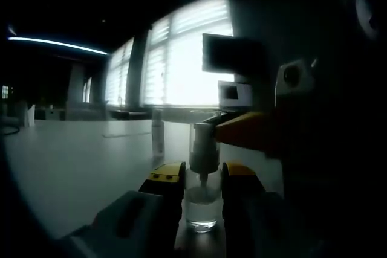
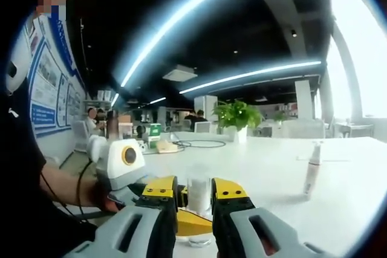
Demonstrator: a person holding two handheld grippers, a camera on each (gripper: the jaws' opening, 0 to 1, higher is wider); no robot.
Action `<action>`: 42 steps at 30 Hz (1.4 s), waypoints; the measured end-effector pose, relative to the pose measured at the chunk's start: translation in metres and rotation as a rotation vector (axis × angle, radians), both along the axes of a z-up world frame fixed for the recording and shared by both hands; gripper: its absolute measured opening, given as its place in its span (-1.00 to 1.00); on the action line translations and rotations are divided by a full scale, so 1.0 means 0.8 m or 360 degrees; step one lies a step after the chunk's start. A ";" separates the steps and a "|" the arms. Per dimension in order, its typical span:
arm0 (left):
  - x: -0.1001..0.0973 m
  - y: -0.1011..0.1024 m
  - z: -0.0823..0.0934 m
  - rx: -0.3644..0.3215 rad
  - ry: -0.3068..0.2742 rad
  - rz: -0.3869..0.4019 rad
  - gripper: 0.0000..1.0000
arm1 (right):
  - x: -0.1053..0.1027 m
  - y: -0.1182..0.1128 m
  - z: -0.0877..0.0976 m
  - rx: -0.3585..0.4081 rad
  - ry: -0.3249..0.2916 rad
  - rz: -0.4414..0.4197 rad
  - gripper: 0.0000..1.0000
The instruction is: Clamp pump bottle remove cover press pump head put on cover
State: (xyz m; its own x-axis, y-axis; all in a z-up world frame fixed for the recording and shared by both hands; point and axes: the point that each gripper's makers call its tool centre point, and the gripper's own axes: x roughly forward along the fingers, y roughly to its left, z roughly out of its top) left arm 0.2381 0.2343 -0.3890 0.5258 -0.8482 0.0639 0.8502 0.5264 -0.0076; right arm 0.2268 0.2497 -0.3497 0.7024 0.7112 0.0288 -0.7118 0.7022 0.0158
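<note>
Right in the lower middle of the left gripper view stood the pump bottle [image 1: 202, 200], a small clear one with a silvery pump head [image 1: 203, 149] on top. It sat on the desk [image 1: 78, 167] between the two yellow-tipped jaws of the left hand-held gripper [image 1: 202, 176]. The jaws were close on both sides of the glass and seemed to squeeze it, so the bottle looked clamped.

From the right side of that view came the right hand-held gripper [image 1: 242, 130]. Its yellow jaw reached toward the top of the pump head. I could not tell if it was touching.

In the right gripper view, the same bottle [image 2: 198, 194] showed low in the middle, pale and blurry, between the right hand-held gripper's [image 2: 193, 194] own jaws. The jaws were only a little apart, close beside the bottle's top. I could not tell if they were gripping it or just standing near. To the left was the left hand-held gripper [image 2: 158, 206] and the person's hand [image 2: 91, 194] holding it.

A thin clear tube, maybe the cover [image 1: 158, 140], stood on the desk just behind and left of the bottle. In the right gripper view it [image 2: 312, 176] stood well off to the right.

My guess is that the cover was already off and the pressing step was in hand. Next, the right jaws would need to push straight down on the pump head while the left ones kept the bottle from tipping. After that, the cover would need fetching.
</note>
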 end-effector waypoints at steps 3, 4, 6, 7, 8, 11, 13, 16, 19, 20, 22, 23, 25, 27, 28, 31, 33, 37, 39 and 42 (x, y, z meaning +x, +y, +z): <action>0.000 0.000 0.000 0.0001 -0.0001 0.0000 -0.69 | 0.001 0.000 -0.003 -0.0019 0.0001 -0.0007 -0.69; 0.000 0.000 0.000 0.0001 -0.0001 0.0000 -0.69 | 0.001 0.000 -0.004 -0.0026 0.0003 -0.0010 -0.70; 0.000 0.000 0.000 0.0002 -0.0002 -0.0001 -0.69 | 0.000 0.000 -0.005 -0.0026 0.0006 -0.0015 -0.72; -0.001 0.000 0.000 0.0001 -0.0002 -0.0002 -0.69 | 0.000 -0.001 -0.005 -0.0028 0.0004 -0.0019 -0.75; -0.001 0.000 0.000 0.0002 -0.0003 -0.0004 -0.69 | 0.001 -0.002 -0.004 -0.0032 0.0000 -0.0026 -0.78; -0.001 0.000 0.000 0.0001 -0.0001 -0.0005 -0.69 | 0.001 -0.003 -0.005 -0.0025 0.0005 -0.0035 -0.80; -0.001 0.000 0.000 0.0000 0.0000 -0.0004 -0.69 | 0.000 -0.002 -0.005 -0.0021 0.0006 -0.0036 -0.80; 0.000 0.001 -0.001 0.0000 0.0001 -0.0004 -0.69 | 0.000 -0.001 -0.005 -0.0018 0.0007 -0.0036 -0.80; 0.000 0.001 -0.001 0.0001 -0.0001 -0.0005 -0.69 | -0.001 0.000 -0.005 -0.0023 0.0000 -0.0032 -0.80; 0.001 0.001 -0.001 0.0001 0.0000 -0.0006 -0.69 | -0.001 0.000 -0.005 -0.0026 -0.0003 -0.0032 -0.81; 0.001 0.001 -0.001 0.0003 -0.0002 -0.0006 -0.69 | -0.001 0.000 -0.004 -0.0033 -0.0010 -0.0029 -0.81; 0.001 0.002 -0.001 0.0003 -0.0002 -0.0006 -0.69 | -0.002 0.001 -0.004 -0.0037 -0.0012 -0.0028 -0.81; 0.000 0.001 -0.001 0.0003 -0.0002 -0.0007 -0.69 | -0.002 0.000 -0.004 -0.0042 -0.0018 -0.0027 -0.81; 0.000 0.001 -0.001 0.0003 -0.0002 -0.0007 -0.69 | -0.002 0.001 -0.004 -0.0047 -0.0023 -0.0027 -0.81; 0.000 0.001 -0.001 0.0004 -0.0002 -0.0007 -0.69 | -0.002 0.001 -0.004 -0.0047 -0.0023 -0.0027 -0.81; 0.001 0.002 -0.001 0.0005 -0.0002 -0.0007 -0.69 | -0.002 0.000 -0.004 -0.0050 -0.0025 -0.0025 -0.81; 0.000 0.001 -0.001 0.0005 -0.0002 -0.0009 -0.69 | -0.002 0.000 -0.004 -0.0053 -0.0027 -0.0025 -0.81; -0.001 0.000 -0.001 0.0010 -0.0006 -0.0011 -0.69 | -0.002 0.000 -0.003 -0.0057 -0.0031 -0.0026 -0.81; 0.000 0.001 -0.001 0.0011 -0.0005 -0.0011 -0.69 | -0.002 0.000 -0.003 -0.0058 -0.0032 -0.0026 -0.81; 0.001 0.002 -0.002 0.0011 -0.0001 -0.0010 -0.69 | -0.003 0.000 -0.002 -0.0061 -0.0047 -0.0023 -0.82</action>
